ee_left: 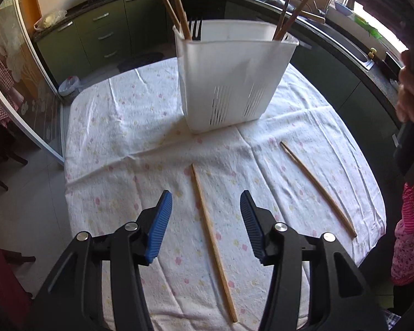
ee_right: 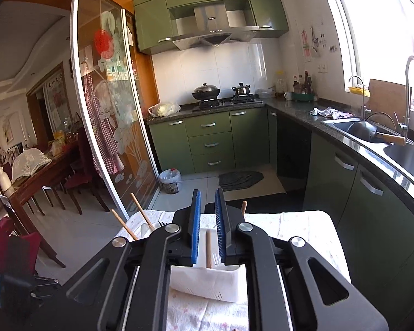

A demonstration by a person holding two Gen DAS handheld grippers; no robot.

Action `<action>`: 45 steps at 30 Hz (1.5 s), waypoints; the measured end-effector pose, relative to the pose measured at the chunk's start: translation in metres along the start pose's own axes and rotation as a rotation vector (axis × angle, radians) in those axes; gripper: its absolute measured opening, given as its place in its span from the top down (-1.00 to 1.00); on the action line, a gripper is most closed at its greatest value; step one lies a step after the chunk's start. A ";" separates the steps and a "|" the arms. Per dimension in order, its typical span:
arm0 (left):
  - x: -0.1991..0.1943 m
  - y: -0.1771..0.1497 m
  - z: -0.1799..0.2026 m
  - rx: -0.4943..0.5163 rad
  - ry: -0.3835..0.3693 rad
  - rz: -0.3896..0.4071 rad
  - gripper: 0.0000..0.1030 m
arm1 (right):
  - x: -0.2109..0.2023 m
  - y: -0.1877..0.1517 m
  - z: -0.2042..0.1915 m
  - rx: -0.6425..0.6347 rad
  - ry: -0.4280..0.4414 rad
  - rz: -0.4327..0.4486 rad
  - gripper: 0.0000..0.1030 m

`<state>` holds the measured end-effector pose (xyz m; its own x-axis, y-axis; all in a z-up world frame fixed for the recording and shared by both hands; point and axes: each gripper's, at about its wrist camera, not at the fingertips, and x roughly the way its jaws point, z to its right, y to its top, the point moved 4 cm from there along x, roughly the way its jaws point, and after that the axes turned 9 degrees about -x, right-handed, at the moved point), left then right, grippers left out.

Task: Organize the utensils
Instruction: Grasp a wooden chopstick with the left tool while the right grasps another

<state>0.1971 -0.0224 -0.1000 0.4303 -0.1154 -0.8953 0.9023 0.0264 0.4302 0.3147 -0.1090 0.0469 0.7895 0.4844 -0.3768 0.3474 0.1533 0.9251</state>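
Left tongs (ee_left: 206,207) spread wide, empty, hanging over a chopstick (ee_left: 213,241) flat on the table (ee_left: 118,138). Farther right, a second chopstick (ee_left: 317,189) also loose on the cloth. Behind both, white holder (ee_left: 231,82) already stocked with several chopsticks and a fork. Right tongs (ee_right: 207,220) narrow, gripping nothing, above the holder. Mostly sorted; two pieces left.

No text, label, brand or number is legible anywhere; the framed calligraphy (ee_right: 55,81) at nine o'clock is too small to read.
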 end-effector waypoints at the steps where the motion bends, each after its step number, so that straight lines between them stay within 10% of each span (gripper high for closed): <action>1: 0.010 -0.005 -0.001 -0.007 0.002 -0.030 0.05 | -0.010 -0.005 -0.003 -0.008 0.006 0.000 0.73; 8: 0.066 -0.029 -0.016 -0.106 -0.001 -0.199 0.05 | -0.052 -0.069 -0.026 -0.122 0.077 -0.168 0.38; 20: 0.082 -0.015 0.004 -0.089 -0.010 -0.189 0.06 | -0.034 -0.203 0.007 -0.086 0.036 -0.474 0.38; 24: 0.090 -0.007 0.011 -0.083 0.009 -0.176 0.21 | -0.035 -0.221 0.007 -0.080 0.026 -0.513 0.29; 29: 0.097 0.000 0.017 -0.080 0.059 -0.159 0.85 | -0.025 -0.223 0.008 -0.100 0.018 -0.556 0.05; 45: 0.082 -0.015 0.010 -0.027 0.046 -0.163 0.87 | 0.011 -0.256 -0.016 -0.159 0.099 -0.759 0.06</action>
<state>0.2188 -0.0426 -0.1785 0.2780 -0.0744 -0.9577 0.9605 0.0376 0.2759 0.2262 -0.1291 -0.1935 0.3132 0.2706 -0.9103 0.6919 0.5916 0.4139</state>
